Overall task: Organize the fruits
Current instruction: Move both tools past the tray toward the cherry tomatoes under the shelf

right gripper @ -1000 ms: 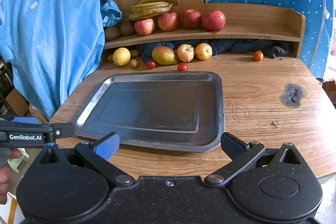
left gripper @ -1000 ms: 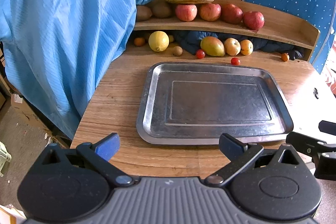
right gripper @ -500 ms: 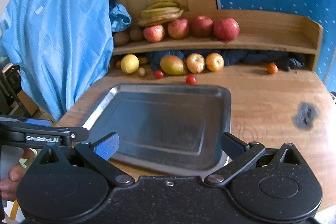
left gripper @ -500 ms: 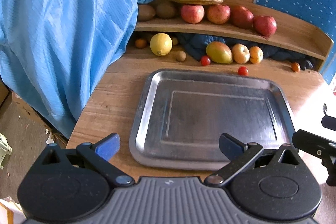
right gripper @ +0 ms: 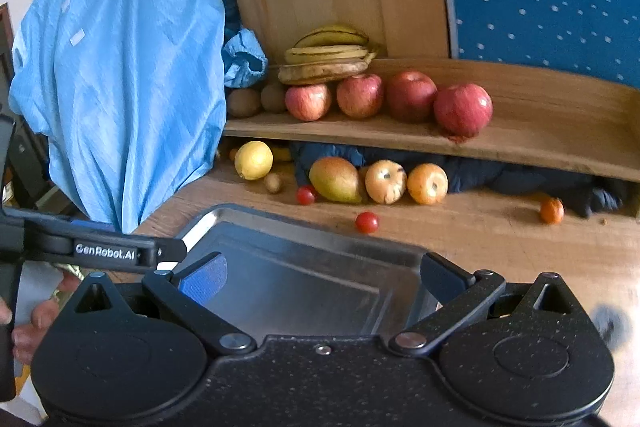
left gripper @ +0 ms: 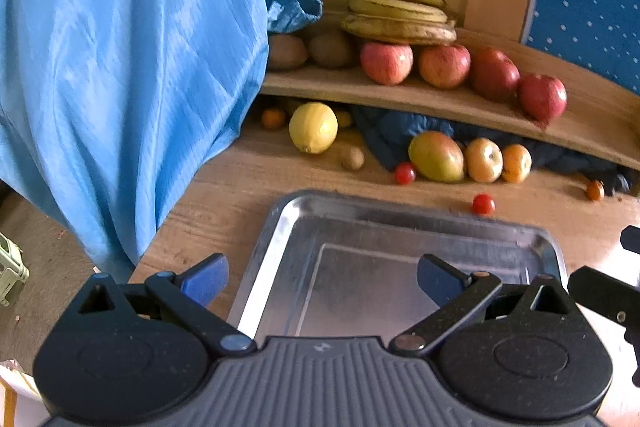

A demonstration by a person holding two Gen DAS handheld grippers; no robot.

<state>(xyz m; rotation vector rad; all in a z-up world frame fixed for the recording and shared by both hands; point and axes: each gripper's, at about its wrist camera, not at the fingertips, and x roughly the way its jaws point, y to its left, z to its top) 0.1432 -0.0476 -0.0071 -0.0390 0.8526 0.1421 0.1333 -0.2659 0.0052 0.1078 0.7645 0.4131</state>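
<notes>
**A:** Fruits everywhere but the tray [left gripper: 280, 235], from the left wrist view. That metal tray sits bare on the table [left gripper: 224, 195]. Bananas [left gripper: 398, 13] and red apples [left gripper: 386, 62] line the shelf [left gripper: 440, 99]; a lemon [left gripper: 313, 127], a mango [left gripper: 436, 155] and cherry tomatoes [left gripper: 483, 204] lie beneath and in front of it.

**B:** And the left gripper [left gripper: 322, 279]?

**A:** Jaws spread wide, nothing between them, poised over the tray's near edge.

**B:** Over to the right wrist view.

**A:** Same story. The right gripper [right gripper: 322, 277] gapes wide too, empty-handed above the tray [right gripper: 248, 217]. One tomato [right gripper: 367, 222] sits just beyond the tray's far rim, a small orange fruit [right gripper: 551, 210] well off to the right.

**B:** So, progress?

**A:** I'd call it the very start: nothing gathered, every piece left to sort.
</notes>
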